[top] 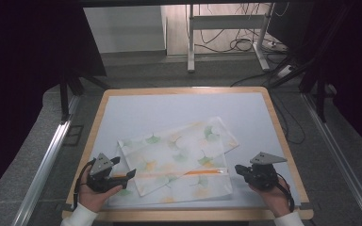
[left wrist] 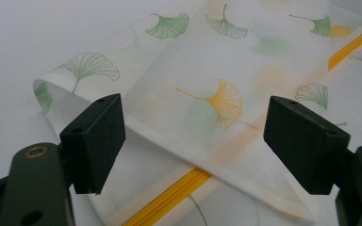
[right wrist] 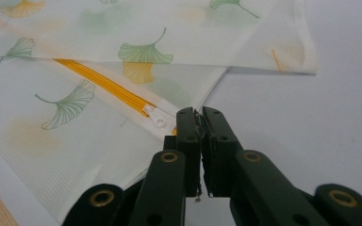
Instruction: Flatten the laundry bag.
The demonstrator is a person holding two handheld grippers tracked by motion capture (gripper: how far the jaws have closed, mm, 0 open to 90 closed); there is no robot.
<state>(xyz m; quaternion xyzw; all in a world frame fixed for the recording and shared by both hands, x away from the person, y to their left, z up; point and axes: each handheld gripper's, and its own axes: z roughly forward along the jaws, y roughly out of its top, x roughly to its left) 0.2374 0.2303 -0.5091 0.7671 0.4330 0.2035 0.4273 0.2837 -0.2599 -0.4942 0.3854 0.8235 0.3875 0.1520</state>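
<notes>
Right gripper view: my right gripper [right wrist: 200, 115] sits low in the frame, jaws pressed together beside the white zipper pull [right wrist: 156, 117], whether pinching fabric I cannot tell. Left gripper [left wrist: 193, 136] gapes wide, empty. Beyond lies the translucent white ginkgo-print mesh pouch [top: 179, 157], centre of the table: light, limp, slippery. Grip the orange zipper [top: 169, 174] seam.

The folded flap [left wrist: 202, 94] hides the middle stretch of the yellow zipper [left wrist: 169, 200].
</notes>
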